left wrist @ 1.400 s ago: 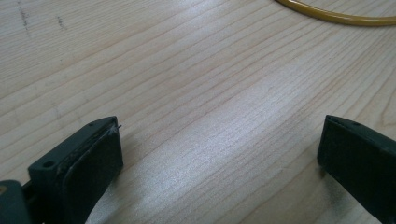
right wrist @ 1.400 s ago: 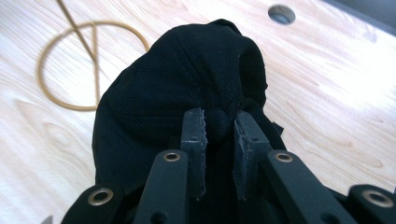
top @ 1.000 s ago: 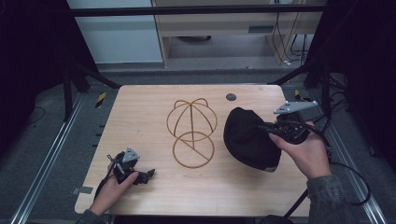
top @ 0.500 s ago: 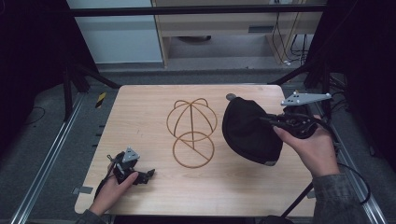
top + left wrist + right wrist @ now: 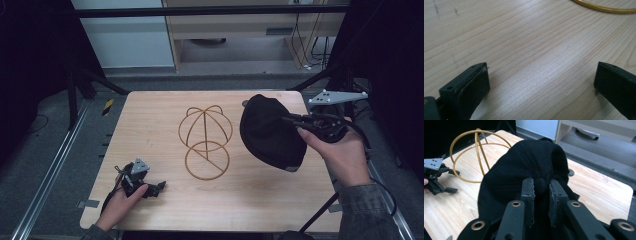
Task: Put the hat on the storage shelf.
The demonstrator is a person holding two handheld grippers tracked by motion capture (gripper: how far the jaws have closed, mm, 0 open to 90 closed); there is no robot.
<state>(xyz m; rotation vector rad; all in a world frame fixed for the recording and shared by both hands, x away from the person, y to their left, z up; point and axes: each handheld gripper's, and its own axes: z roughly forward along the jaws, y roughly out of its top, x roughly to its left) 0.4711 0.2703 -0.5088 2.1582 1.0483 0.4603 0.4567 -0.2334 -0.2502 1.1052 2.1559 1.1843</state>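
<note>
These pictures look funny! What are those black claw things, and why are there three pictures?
A person holds a pinching tool, called a gripper, in each hand. One picture looks down from above the wooden table. The other two come from little cameras riding on each gripper. The right gripper is pinching a black cap and lifting it. The left gripper sits low near the table's front edge, jaws wide open, holding nothing. In the middle stands a gold wire stand, shaped like a round head.
</note>
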